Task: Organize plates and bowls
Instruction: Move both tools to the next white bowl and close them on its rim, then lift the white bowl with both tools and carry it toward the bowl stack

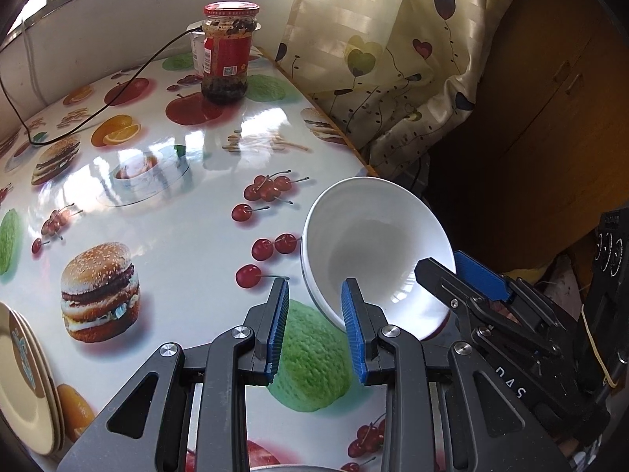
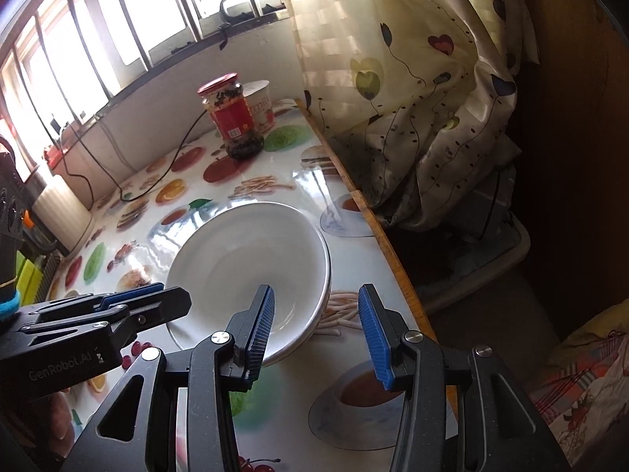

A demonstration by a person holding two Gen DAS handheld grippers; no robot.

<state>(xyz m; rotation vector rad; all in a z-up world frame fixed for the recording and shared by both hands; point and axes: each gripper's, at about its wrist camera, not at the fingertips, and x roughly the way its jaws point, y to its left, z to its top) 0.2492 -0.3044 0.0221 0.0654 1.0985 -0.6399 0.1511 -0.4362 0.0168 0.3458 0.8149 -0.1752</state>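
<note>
Bowls (image 1: 377,244): two white ones nested, standing near the desk's right edge, beside the curtain.
Desk (image 1: 188,236): glossy cover printed with fruit and burgers.
Plates (image 1: 23,385): small stack at the left, well apart from the bowls.
Left claw (image 1: 316,330): open, astride the bowls' near rim, not pressing.
Right claw (image 2: 318,322): open, one finger inside the bowl, one outside.
Jar (image 1: 228,55): red-lidded, upright at the far end.

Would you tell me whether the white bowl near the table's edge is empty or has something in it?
Empty: the white bowl shows only a bare, glossy white inside in both wrist views, with no food or liquid. It looks nested in a second white bowl beneath.
</note>
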